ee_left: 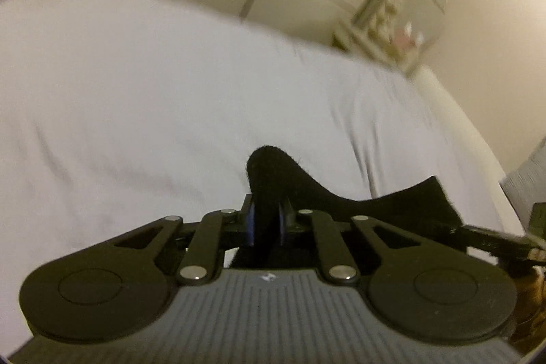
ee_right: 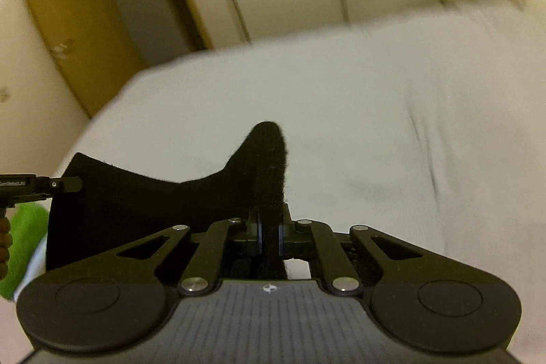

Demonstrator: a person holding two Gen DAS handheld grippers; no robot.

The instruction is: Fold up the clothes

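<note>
Garment (ee_left: 392, 203), black, stretched above white bed (ee_left: 136, 91). Left gripper (ee_left: 268, 220) clamped on one corner. Right gripper (ee_right: 269, 231) pinching the other corner likewise.

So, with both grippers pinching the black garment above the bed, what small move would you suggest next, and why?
Probably draw the two grippers apart. The left gripper and right gripper are each shut on a corner of the black garment, and its edge sags between them above the white sheet, so tensioning should flatten it for folding.
</note>
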